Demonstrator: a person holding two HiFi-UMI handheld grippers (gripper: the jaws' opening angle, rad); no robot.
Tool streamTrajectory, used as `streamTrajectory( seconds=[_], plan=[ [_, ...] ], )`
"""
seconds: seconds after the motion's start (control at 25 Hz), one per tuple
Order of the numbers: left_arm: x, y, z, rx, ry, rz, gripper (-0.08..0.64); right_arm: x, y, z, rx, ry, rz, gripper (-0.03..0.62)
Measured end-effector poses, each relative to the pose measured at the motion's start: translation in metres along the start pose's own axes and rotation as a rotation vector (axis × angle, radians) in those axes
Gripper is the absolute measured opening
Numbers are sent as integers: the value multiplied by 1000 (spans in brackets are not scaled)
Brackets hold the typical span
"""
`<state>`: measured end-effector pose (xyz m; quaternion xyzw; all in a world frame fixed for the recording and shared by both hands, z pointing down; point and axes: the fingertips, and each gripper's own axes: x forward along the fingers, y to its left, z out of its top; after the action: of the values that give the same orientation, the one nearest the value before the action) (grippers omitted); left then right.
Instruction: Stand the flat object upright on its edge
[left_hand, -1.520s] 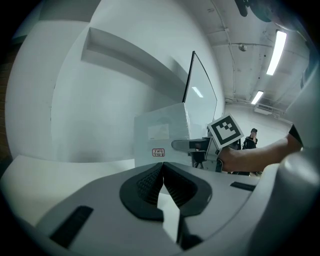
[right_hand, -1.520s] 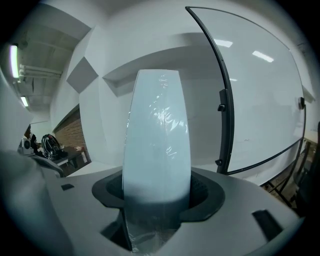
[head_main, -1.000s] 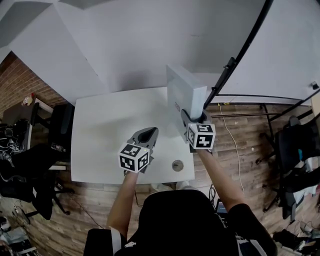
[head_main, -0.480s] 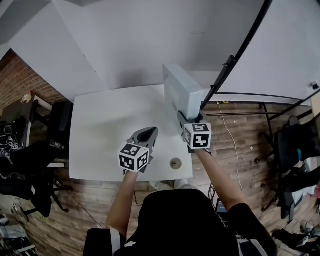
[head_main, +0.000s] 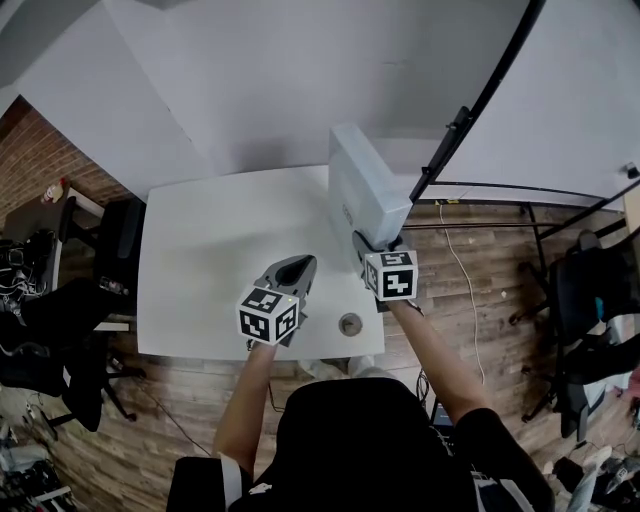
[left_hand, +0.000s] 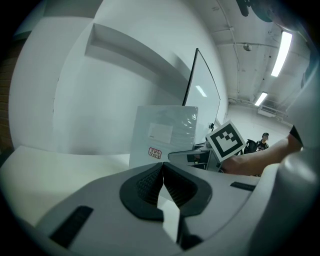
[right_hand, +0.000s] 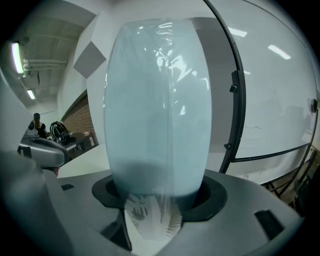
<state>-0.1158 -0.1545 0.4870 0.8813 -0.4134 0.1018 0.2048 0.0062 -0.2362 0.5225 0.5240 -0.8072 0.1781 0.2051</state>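
While the flat box (head_main: 366, 193) is up on end at the right edge of the white table (head_main: 215, 260), wrapped in glossy clear film and leaning a little, the right gripper (head_main: 371, 241) is clamped across its near lower end, jaws spread wide with the pads pressed on both broad faces. Whether the bottom edge already touches the tabletop cannot be told, as the gripper hides it. The step in hand looks like setting that narrow edge down squarely. To do it well, the box should be brought truly vertical before its weight goes onto the table, and the edge should land well inside the table's rim rather than at the lip. The film looks slippery, so the grip should ease off only once the box no longer leans, and slowly. The left gripper (head_main: 294, 269) hangs over the middle of the table, jaws pressed together on nothing; it could steady the free side if the box wobbles. A small round object (head_main: 349, 323) lies near the front edge, well clear of the box.

Counted: one flat box, two grippers, one table, one small round object.
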Motion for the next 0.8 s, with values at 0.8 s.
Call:
streamTrajectory(
  seconds=[0.8],
  plan=[
    [8,-2,-1,-1,-7,-10,15,13,4,-44,-25,99,2,285]
  ],
)
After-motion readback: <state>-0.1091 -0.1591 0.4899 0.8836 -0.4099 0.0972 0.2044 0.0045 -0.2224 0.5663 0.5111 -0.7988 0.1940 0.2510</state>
